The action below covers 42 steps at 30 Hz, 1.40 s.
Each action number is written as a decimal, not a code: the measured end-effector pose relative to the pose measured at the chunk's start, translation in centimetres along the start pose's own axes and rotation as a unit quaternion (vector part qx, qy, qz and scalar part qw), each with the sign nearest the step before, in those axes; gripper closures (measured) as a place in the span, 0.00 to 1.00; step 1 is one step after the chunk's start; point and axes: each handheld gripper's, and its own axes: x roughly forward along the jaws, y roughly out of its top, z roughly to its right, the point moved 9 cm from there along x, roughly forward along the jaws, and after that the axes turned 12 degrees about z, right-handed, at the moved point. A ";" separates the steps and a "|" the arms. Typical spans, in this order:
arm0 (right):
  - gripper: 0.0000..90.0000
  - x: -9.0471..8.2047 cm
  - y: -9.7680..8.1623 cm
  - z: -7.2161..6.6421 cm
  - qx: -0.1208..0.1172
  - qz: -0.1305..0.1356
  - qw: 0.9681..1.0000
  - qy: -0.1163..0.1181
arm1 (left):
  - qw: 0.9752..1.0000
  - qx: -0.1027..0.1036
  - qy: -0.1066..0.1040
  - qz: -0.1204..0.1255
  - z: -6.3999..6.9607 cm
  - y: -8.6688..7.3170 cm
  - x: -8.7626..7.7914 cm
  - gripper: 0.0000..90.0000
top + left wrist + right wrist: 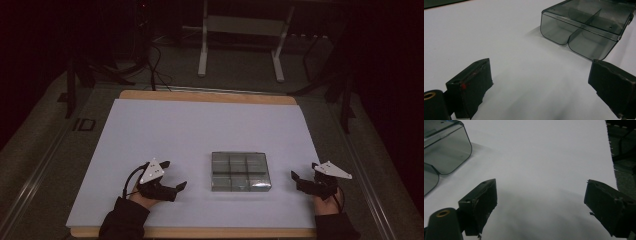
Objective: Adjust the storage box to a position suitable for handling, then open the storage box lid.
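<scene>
The left gripper (pixel 171 176) rests on the white counter (pixel 165 130) with its jaws spread wide and nothing between them, left of the clear compartment box (pixel 240 171). The box lies flat near the counter's front middle. The right gripper (pixel 302 171), equally wide and empty, sits to the box's right, apart from it.

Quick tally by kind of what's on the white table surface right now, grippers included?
Clear grey compartment box: 1
Handheld grippers: 2, the left gripper and the right gripper, each with jaws open and nothing between them, one either side of the box
White table cover: 1
Total: 4
</scene>
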 end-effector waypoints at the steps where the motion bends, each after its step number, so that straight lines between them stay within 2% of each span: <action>1: 0.12 0.0 0.0 0.0 0.000 0.000 1.000 0.000 | 1.000 0.000 0.000 0.000 0.0 0.0 0.0 0.07; 3: 0.15 0.0 0.0 0.1 0.003 0.001 1.000 -0.003 | 1.000 -0.005 -0.004 -0.008 0.0 -0.1 0.1 0.07; 4: 0.15 0.2 -0.1 -0.1 -0.001 -0.012 1.000 0.010 | 1.000 -0.007 -0.004 -0.014 -0.1 -0.1 0.2 0.07; 7: 0.15 0.5 -0.3 -0.5 -0.011 -0.031 0.999 0.023 | 1.000 -0.009 -0.004 -0.030 0.0 -0.3 0.5 0.07; 8: 0.15 0.5 -0.3 -0.5 -0.012 -0.032 0.999 0.027 | 0.999 -0.014 -0.009 -0.035 0.1 -0.3 0.6 0.07; 10: 0.15 0.7 -0.4 -0.8 -0.013 -0.039 0.998 0.042 | 0.999 -0.011 -0.001 -0.039 0.2 -0.3 0.8 0.08; 11: 0.15 0.7 -0.4 -0.8 -0.013 -0.039 0.998 0.042 | 0.999 -0.011 -0.001 -0.039 0.2 -0.3 0.8 0.11; 13: 0.15 0.9 -0.3 -1.3 -0.016 -0.042 0.997 0.062 | 0.999 -0.011 -0.001 -0.041 0.4 0.0 0.9 0.15; 14: 0.15 0.9 -0.3 -1.3 -0.016 -0.042 0.997 0.062 | 0.999 -0.011 -0.001 -0.039 0.6 0.1 1.0 0.15; 17: 0.16 1.1 -0.2 -2.0 -0.023 -0.044 0.995 0.082 | 0.999 -0.012 -0.004 -0.042 1.2 0.4 1.3 0.20; 18: 0.17 1.2 -0.2 -2.2 -0.026 -0.045 0.995 0.089 | 0.999 -0.013 -0.017 -0.044 1.8 0.4 1.6 0.21; 20: 0.20 1.2 -0.2 -2.3 -0.027 -0.045 0.994 0.093 | 0.999 -0.013 -0.019 -0.047 1.9 0.3 1.8 0.25; 21: 0.21 1.3 -0.1 -2.8 -0.027 -0.045 0.993 0.110 | 0.998 -0.015 -0.025 -0.049 2.1 0.3 1.9 0.27; 22: 0.24 1.3 0.0 -3.1 -0.027 -0.047 0.992 0.116 | 0.998 -0.018 -0.028 -0.054 2.2 0.2 2.2 0.31; 26: 0.27 1.4 0.1 -3.8 -0.028 -0.050 0.989 0.137 | 0.997 -0.020 -0.037 -0.062 2.5 0.3 2.7 0.45; 27: 0.27 1.4 0.1 -3.8 -0.028 -0.050 0.989 0.137 | 0.997 -0.019 -0.041 -0.064 2.6 0.3 2.9 0.45; 28: 0.32 1.5 0.0 -4.1 -0.030 -0.052 0.987 0.146 | 0.997 -0.017 -0.043 -0.069 2.8 0.3 3.3 0.48; 29: 0.32 1.5 0.0 -4.2 -0.032 -0.054 0.987 0.151 | 0.997 -0.017 -0.043 -0.069 2.8 0.3 3.3 0.51; 32: 0.40 1.5 -0.1 -4.5 -0.030 -0.054 0.984 0.167 | 0.995 -0.015 -0.047 -0.085 3.0 0.1 3.8 0.59; 34: 0.50 1.4 -0.1 -4.7 -0.028 -0.056 0.982 0.176 | 0.994 -0.015 -0.050 -0.093 3.1 -0.1 4.1 0.65; 36: 0.53 1.4 -0.1 -4.8 -0.032 -0.056 0.982 0.179 | 0.994 -0.016 -0.053 -0.095 3.2 -0.2 4.3 0.67; 38: 0.66 1.3 -0.2 -5.4 -0.038 -0.060 0.979 0.193 | 0.994 -0.018 -0.053 -0.098 3.3 -0.2 4.5 0.73; 39: 0.66 1.3 -0.2 -5.4 -0.038 -0.060 0.979 0.193 | 0.993 -0.016 -0.055 -0.100 3.4 -0.3 4.7 0.73; 40: 0.72 1.3 -0.1 -5.8 -0.043 -0.059 0.976 0.204 | 0.993 -0.014 -0.058 -0.101 3.5 -0.3 4.8 0.79; 42: 0.77 1.3 -0.1 -6.2 -0.052 -0.059 0.974 0.212 | 0.992 -0.002 -0.074 -0.105 3.8 -0.4 5.1 0.85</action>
